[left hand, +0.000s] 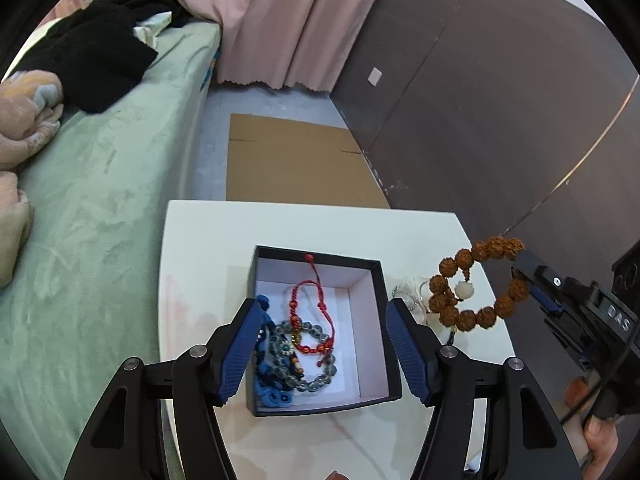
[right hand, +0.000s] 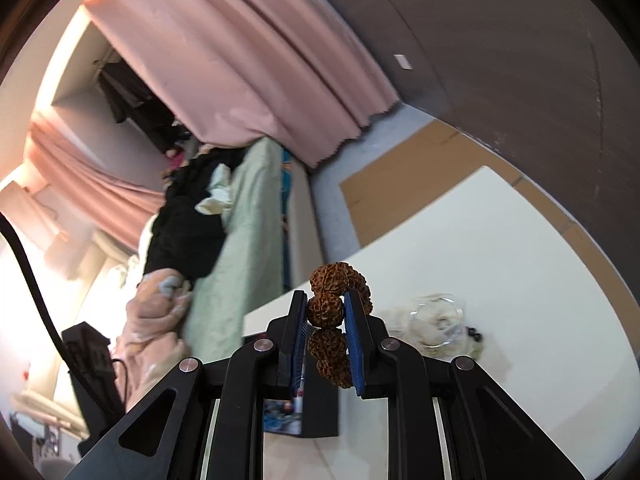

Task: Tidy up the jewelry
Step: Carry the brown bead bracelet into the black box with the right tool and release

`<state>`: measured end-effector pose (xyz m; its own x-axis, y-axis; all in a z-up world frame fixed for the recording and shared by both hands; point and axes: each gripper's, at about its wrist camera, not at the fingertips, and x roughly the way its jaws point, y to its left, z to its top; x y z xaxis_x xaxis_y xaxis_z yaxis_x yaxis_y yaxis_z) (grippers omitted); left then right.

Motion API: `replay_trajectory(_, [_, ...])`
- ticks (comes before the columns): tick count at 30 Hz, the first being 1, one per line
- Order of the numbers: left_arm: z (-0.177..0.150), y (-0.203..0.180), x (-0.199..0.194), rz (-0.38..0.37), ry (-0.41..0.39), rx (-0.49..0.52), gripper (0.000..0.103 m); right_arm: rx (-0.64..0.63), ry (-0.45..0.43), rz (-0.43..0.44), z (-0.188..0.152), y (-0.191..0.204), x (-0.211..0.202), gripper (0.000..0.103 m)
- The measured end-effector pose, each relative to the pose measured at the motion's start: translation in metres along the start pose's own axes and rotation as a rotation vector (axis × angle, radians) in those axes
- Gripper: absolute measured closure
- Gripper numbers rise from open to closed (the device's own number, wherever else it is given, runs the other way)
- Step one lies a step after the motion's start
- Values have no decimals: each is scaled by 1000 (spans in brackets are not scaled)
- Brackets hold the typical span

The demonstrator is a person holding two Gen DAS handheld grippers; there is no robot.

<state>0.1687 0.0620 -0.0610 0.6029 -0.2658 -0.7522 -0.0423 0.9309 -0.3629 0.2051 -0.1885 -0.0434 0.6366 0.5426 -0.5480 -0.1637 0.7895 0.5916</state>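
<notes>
A black box (left hand: 383, 280) with a white lining stands on the white table (left hand: 208, 248). Inside lie a red cord bracelet (left hand: 308, 304), a grey glass-bead bracelet (left hand: 316, 376) and a blue braided piece (left hand: 272, 394). My left gripper (left hand: 325, 305) hangs open above the box, nothing between its blue pads. To the right, above the table edge, my right gripper (left hand: 522, 274) is shut on a brown rough-bead bracelet (left hand: 476, 316) with one white bead (left hand: 464, 289); the loop dangles free. In the right wrist view, that right gripper (right hand: 326, 300) pinches a brown bead (right hand: 326, 312).
Crumpled clear plastic with small jewelry (left hand: 412, 294) lies on the table right of the box, also visible as the clear plastic (right hand: 436, 320). A green bed (left hand: 100, 200) with dark clothes runs along the left. Flat cardboard (left hand: 288, 160) lies on the floor beyond; a dark wall (left hand: 480, 100) stands right.
</notes>
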Motion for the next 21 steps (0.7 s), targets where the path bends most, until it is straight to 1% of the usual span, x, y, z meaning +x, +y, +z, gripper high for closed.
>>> replay_trajectory(7, [4,13,-13,41,-37,-11,37,-60,28,154,-11,32,7,83])
replay_trajectory(10, [4,21,-18,60,-51,-22,37,-92,34,179,-16,44,13,83])
replay_trajectory(14, [2,33,-23,72,-55,-33,37,-123,56,166,-24,53,24,83])
replay_trajectory(17, [-1,38,-25,74,-57,-22,37,-149,73,121,-28,56,31,83])
replay_trajectory(21, [-6,46,-26,119,-69,-32,37,-187,69,46,-32,60,36,83])
